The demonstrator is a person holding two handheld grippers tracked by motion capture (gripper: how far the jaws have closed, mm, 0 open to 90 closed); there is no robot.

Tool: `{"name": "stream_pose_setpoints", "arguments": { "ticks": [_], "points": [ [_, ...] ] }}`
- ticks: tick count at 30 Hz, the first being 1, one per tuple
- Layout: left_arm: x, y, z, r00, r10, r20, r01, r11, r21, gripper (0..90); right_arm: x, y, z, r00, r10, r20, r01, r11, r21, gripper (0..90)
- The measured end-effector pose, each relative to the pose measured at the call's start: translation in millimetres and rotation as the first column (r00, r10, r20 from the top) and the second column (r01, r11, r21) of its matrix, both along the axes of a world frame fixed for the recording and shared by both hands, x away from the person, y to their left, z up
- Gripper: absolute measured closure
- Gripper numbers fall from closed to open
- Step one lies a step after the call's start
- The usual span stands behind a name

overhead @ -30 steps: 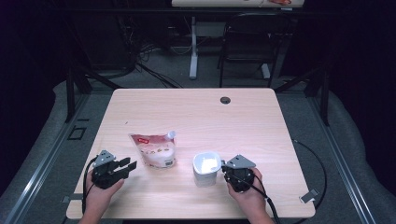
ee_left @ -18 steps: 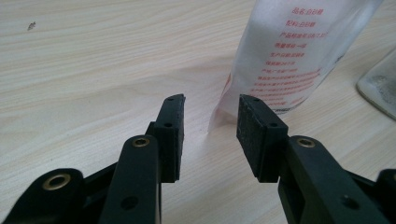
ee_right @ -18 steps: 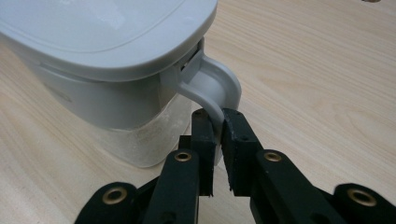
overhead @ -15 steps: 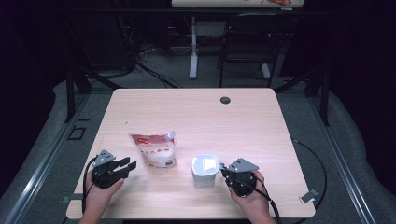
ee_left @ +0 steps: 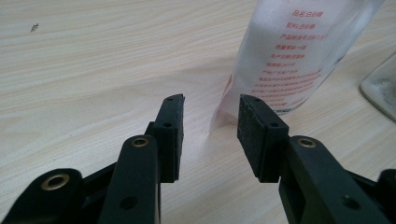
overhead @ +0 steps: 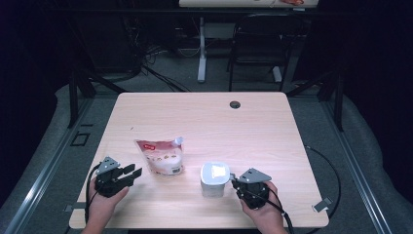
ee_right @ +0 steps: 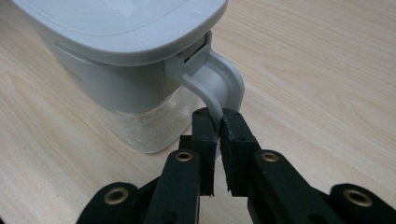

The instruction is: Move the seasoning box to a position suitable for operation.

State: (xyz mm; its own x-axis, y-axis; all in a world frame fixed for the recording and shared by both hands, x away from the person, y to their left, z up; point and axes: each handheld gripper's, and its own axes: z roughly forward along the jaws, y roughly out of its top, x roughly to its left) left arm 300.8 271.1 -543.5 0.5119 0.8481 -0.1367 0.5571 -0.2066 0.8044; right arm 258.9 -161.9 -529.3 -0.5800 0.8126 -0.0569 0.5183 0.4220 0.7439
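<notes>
The right tool point(ee_right: 215, 122) is pinching the handle of the lidded white container point(overhead: 215, 178), standing near the desk's point(overhead: 204, 114) front edge. The left tool point(ee_left: 210, 126) is hovering half-wide, empty, just beside the pouch point(overhead: 160, 156). Pouring and opening are probably remaining.

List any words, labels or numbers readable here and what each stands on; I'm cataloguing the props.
Pouch, back face: rows of small red print in Chinese characters, too blurred to quote.
Pouch, front face in the high view: a small red label patch at the top, too small to read.
Container with the grey lid and handle: no text visible.
Table: no text visible.
</notes>
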Motion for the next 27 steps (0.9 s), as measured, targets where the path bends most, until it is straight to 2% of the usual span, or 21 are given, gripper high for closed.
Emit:
{"name": "stream_pose_setpoints", "arguments": {
  "ticks": [6, 8, 11, 19, 22, 27],
  "points": [
    [0.0, 0.2, 0.1, 1.0, 0.0, -0.002, 0.0, 1.0, 0.002, 61.3, -5.7, -2.3, -1.1, 0.9999, 0.005, 0.011, -0.005, 1.0, 0.013, 84.8],
    [-0.3, -0.2, 0.2, 1.0, -0.001, 0.0, 0.001, 1.0, 0.001, 61.2, -7.0, -3.6, -1.1, 0.9996, 0.015, 0.025, -0.016, 1.0, 0.016, 78.2],
    [-0.2, -0.3, 0.0, 1.0, 0.0, 0.0, 0.0, 1.0, 0.001, 61.2, -8.2, -5.5, -0.2, 0.9994, 0.023, 0.025, -0.024, 0.999, 0.028, 78.1],
    [-1.5, 1.5, 1.6, 1.0, 0.002, -0.003, -0.002, 1.0, 0.002, 61.3, -15.2, -8.0, 10.2, 0.9973, 0.032, 0.066, -0.036, 0.998, 0.06, 76.5],
    [-2.9, 0.8, 2.4, 1.0, 0.002, -0.002, -0.002, 1.0, -0.01, 61.3, -15.2, -8.2, 14.2, 0.9963, 0.031, 0.08, -0.036, 0.997, 0.064, 75.3],
    [-6.2, -0.6, 5.9, 0.9999, -0.005, 0.009, 0.005, 1.0, -0.006, 61.3, -12.3, -9.6, 20.1, 0.9958, 0.021, 0.089, -0.028, 0.997, 0.075, 74.7]
  ]
}}
